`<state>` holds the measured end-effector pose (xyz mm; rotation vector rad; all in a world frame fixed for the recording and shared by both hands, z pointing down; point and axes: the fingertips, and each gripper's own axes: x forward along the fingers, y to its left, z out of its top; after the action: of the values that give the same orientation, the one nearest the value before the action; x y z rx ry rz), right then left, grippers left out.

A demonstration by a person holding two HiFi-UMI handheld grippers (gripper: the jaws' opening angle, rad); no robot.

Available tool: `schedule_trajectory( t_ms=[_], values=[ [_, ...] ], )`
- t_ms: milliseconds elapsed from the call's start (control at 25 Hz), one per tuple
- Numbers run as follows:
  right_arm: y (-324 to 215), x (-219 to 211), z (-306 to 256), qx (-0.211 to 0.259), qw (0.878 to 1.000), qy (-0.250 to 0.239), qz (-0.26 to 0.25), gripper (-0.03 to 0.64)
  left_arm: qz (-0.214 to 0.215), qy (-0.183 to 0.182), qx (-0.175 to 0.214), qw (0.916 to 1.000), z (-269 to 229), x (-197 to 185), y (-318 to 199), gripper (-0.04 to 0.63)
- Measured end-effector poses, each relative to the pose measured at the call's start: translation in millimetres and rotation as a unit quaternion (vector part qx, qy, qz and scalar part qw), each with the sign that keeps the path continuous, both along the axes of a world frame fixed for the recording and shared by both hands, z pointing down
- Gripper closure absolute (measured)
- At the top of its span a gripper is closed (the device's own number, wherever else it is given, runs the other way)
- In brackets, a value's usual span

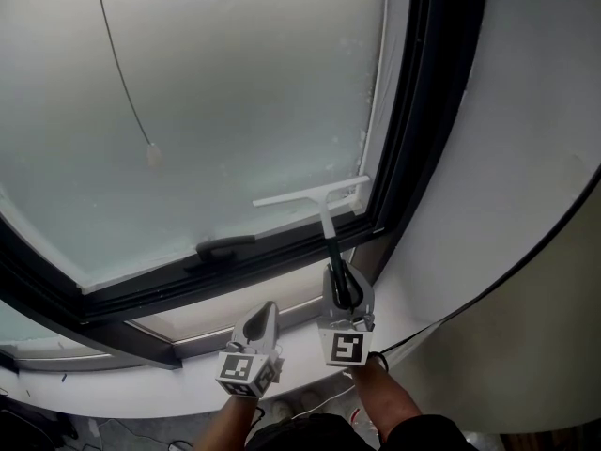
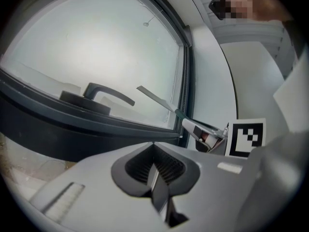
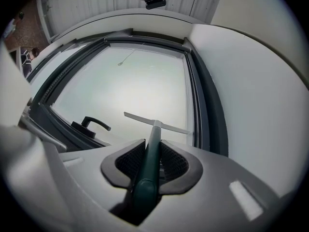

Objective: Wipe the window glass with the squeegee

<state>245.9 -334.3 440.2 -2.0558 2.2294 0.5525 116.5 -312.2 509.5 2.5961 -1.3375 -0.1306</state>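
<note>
Right gripper (image 3: pixel 153 153) pinches the dark green handle of the white-bladed squeegee (image 1: pixel 315 198). The blade lies at the lower right corner of the frosted window glass (image 1: pixel 235 92), just above the black frame (image 1: pixel 282 252). My left gripper (image 2: pixel 154 167) is pressed together, empty. Risk, I judge: the blade end snags the frame and the handle twists in my pinch.

Soft daylight through frosted window glass (image 1: pixel 216 92); gripper views fisheye, dark-cornered.

No words, numbers or brand names are showing anywhere. Black-and-white square markers (image 1: pixel 346 348) are facing the head camera on the left gripper (image 1: pixel 266 312) and right gripper (image 1: pixel 341 282); they are seemingly showing coded patterns, not lettering.
</note>
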Motion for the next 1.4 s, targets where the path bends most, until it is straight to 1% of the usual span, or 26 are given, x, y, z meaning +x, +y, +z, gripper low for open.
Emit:
schedule_trajectory(
  t_ms=[240,360,480,600,1000,1280,1400],
  values=[
    [1.7,0.6,5.8,-0.006,1.0,-0.011,-0.005,0.517,-0.004,-0.003,-0.005,1.0,1.9,1.3,4.1,0.597],
    [0.8,1.2,12.7,-0.015,1.0,-0.01,-0.01,0.517,-0.012,0.002,-0.004,0.9999,2.8,2.9,3.1,0.597],
    [0.2,1.8,15.6,-0.018,1.0,-0.014,-0.015,0.517,-0.011,-0.008,-0.016,0.9998,4.5,5.5,4.8,0.597],
    [-1.1,3.1,16.2,-0.014,0.999,-0.022,-0.021,0.517,-0.022,-0.003,-0.009,0.9997,6.6,6.3,4.7,0.597],
    [-2.6,5.2,31.0,-0.029,0.999,-0.015,-0.033,0.517,-0.038,-0.014,-0.016,0.999,12.2,9.4,14.8,0.597],
    [-3.7,7.5,42.5,-0.056,0.998,-0.012,-0.032,0.518,-0.05,-0.013,-0.008,0.9986,17.6,4.8,26.8,0.597],
    [1.7,7.2,32.1,-0.042,0.998,-0.018,-0.03,0.518,-0.054,-0.008,0.006,0.9985,6.8,-1.7,33.0,0.597]
  ],
)
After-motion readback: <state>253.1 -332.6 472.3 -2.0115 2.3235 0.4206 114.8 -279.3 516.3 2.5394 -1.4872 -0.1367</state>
